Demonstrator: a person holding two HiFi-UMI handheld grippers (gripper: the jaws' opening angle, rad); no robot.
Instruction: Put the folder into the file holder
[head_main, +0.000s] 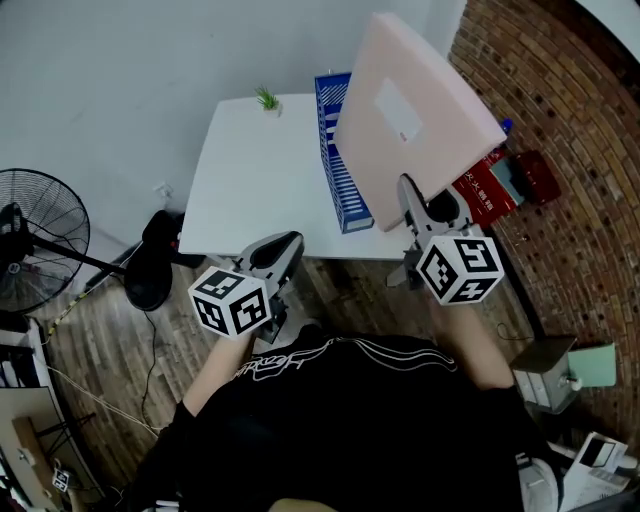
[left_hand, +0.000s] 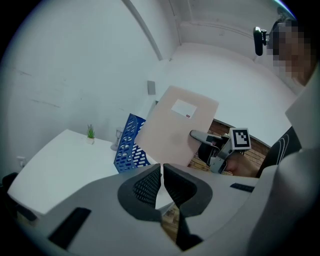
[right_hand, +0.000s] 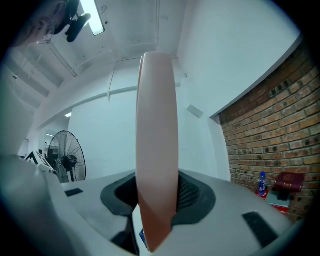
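Observation:
My right gripper (head_main: 410, 196) is shut on the lower edge of a thick pink folder (head_main: 415, 110) and holds it up, tilted, above the right part of the white table (head_main: 250, 180). The blue perforated file holder (head_main: 335, 150) stands on the table just left of the folder, its open side up. In the right gripper view the folder (right_hand: 156, 140) stands edge-on between the pads. My left gripper (head_main: 285, 250) hovers at the table's front edge, shut and holding nothing. The left gripper view shows the folder (left_hand: 175, 132) and file holder (left_hand: 127, 145) beyond the closed jaws.
A small green plant (head_main: 268, 99) sits at the table's far edge. A red box (head_main: 485, 190) and a bottle (head_main: 507, 126) lie to the right by the brick wall (head_main: 560, 120). A floor fan (head_main: 35, 240) and a black stool (head_main: 155, 260) stand to the left.

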